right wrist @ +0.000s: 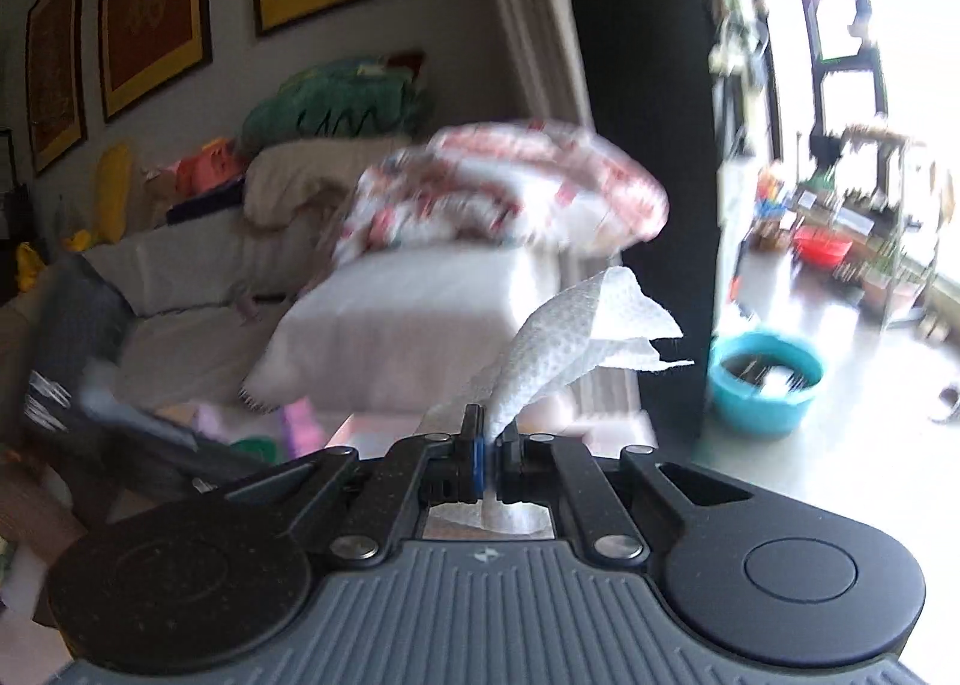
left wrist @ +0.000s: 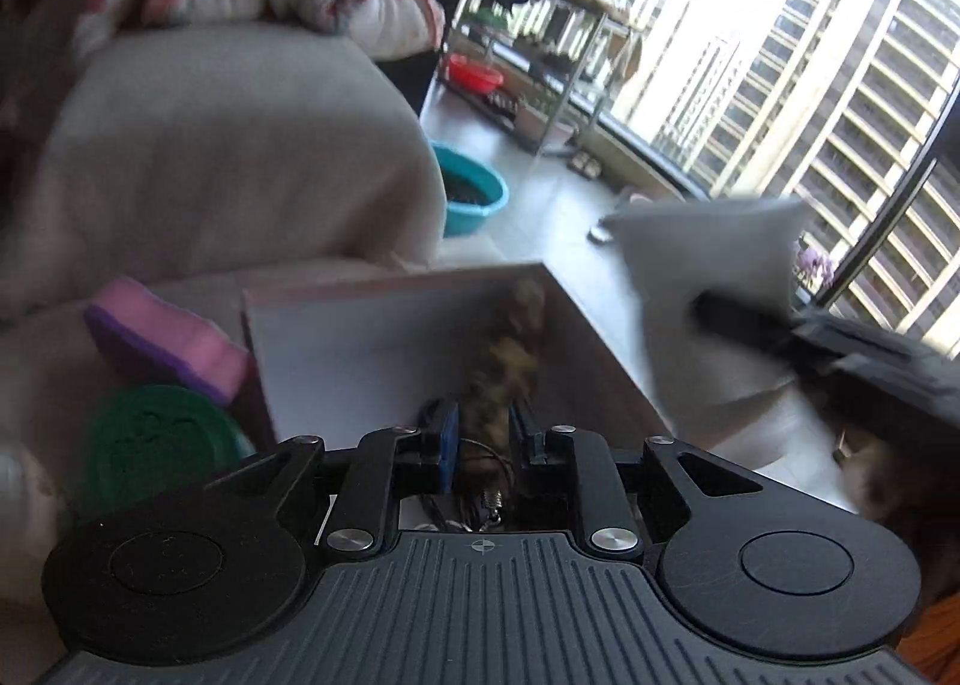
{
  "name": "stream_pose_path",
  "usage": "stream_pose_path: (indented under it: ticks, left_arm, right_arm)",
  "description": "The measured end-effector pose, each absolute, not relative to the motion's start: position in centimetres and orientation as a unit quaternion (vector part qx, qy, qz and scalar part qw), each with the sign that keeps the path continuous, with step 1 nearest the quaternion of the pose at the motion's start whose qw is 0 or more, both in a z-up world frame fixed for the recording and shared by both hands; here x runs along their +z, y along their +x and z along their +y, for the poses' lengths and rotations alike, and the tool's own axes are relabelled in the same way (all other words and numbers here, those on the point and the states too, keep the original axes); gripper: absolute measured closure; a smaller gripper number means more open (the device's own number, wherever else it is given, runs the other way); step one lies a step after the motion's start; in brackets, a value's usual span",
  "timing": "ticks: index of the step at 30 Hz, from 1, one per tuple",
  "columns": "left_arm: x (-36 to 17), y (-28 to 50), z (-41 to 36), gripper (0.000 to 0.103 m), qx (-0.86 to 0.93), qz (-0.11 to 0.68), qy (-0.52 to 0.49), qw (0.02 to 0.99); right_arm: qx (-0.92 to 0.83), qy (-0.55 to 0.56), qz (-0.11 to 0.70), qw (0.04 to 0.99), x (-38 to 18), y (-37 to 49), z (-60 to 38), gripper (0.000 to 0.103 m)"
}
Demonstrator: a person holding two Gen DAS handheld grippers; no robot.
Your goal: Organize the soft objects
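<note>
Your left gripper [left wrist: 485, 436] sits low in the left wrist view with its jaws nearly together, pinching a brown, mottled soft thing [left wrist: 507, 361]; blur hides what it is, though its long axis runs straight out from the fingertips. It hangs over the open box [left wrist: 360, 349], whose white floor lies directly ahead and below; that is the relation your next move turns on, I judge, since the held thing only needs to go down and forward to land inside. To the left of the box lie a pink and purple sponge [left wrist: 168, 337] and a green round thing [left wrist: 156, 439], both outside the box wall and resting on the pale sofa seat.

Further right in the same view you can see your right gripper [left wrist: 756, 325] as a dark blur, well right of the box, with the white paper towel [left wrist: 714, 271] standing up from it. The right wrist view shows that gripper [right wrist: 489, 448] pressed shut on the paper towel's [right wrist: 576, 343] lower corner, the sheet flaring up and to the right; it shows only a corner of the box, so the left hand looks nearer to it.

Only the right wrist view shows the wall pictures [right wrist: 150, 19] and the floral quilt [right wrist: 504, 187] whole; the blue basin [right wrist: 765, 382] appears in both.
</note>
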State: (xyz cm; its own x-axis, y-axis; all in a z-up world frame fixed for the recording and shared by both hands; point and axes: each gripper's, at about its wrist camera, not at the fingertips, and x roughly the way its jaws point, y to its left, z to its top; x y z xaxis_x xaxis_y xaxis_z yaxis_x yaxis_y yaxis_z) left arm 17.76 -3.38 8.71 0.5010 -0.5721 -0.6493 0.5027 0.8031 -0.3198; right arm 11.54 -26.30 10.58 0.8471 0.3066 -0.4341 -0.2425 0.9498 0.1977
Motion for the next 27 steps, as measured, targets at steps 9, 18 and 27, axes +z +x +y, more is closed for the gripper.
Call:
stream_pose_path:
  ticks: [9, 18, 27]
  left_arm:
    - [11.3, 10.8, 5.9, 0.083, -0.243, 0.315, -0.025, 0.917]
    - [8.9, 6.4, 15.6, 0.083, -0.136, 0.310, -0.030, 0.940]
    - [6.3, 7.0, 19.7, 0.083, -0.120, 0.335, -0.075, 0.931]
  right_arm:
    - [0.171, 0.117, 0.377, 0.903, 4.4, 16.7, -21.3, 0.100]
    - [0.138, 0.096, 0.435, 0.885, 2.4, 17.6, -19.6, 0.091]
    - [0.094, -0.043, 0.339, 0.935, 7.9, 12.9, -17.7, 0.055]
